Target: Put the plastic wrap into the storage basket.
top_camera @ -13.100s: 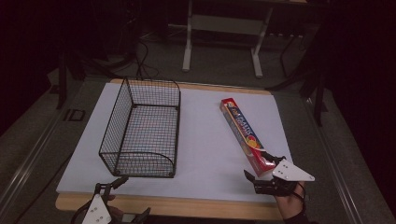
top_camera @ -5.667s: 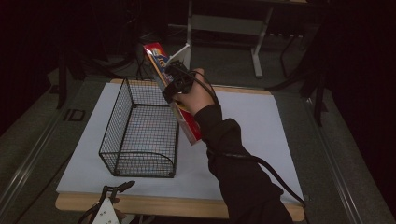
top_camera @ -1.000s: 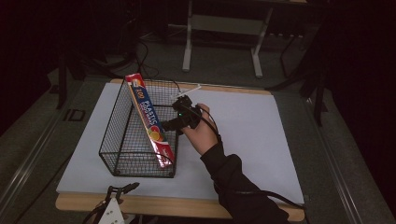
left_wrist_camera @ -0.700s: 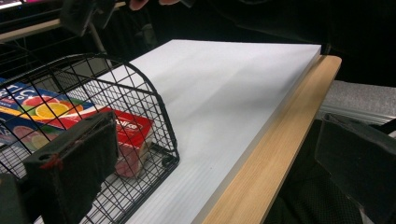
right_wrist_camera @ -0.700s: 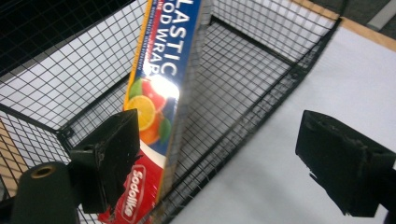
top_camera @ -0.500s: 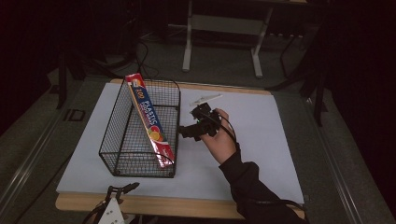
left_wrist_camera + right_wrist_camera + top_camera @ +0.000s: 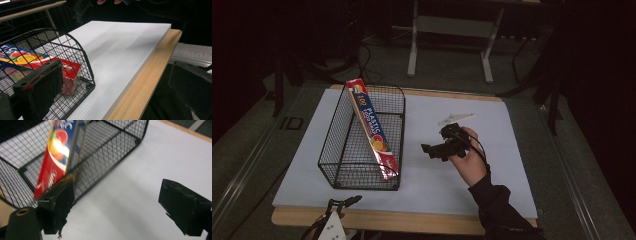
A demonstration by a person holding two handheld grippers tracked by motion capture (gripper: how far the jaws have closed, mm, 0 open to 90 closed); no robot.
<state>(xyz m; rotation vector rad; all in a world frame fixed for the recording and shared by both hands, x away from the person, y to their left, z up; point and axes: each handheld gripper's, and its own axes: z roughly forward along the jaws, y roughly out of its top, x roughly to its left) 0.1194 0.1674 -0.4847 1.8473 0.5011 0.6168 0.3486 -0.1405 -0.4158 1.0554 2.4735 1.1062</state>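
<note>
right gripper (image 7: 435,150): fingers wide apart, empty | box (image 7: 373,129): in basket (image 7: 362,175), beside fingers

A black wire basket (image 7: 362,145) with a square mesh pattern is seen on the white board (image 7: 492,165), which is edged by pale wood (image 7: 140,85). The box (image 7: 373,131) in it is coloured red at both ends and blue between, printed with white lettering and orange and red citrus slices. Black jaws are borne by the right gripper (image 7: 428,149), and a dark sleeve (image 7: 499,210) is worn

Black long sleeve (image 7: 499,210); black gripper (image 7: 434,150), grey three-cornered plate (image 7: 455,118).
</note>
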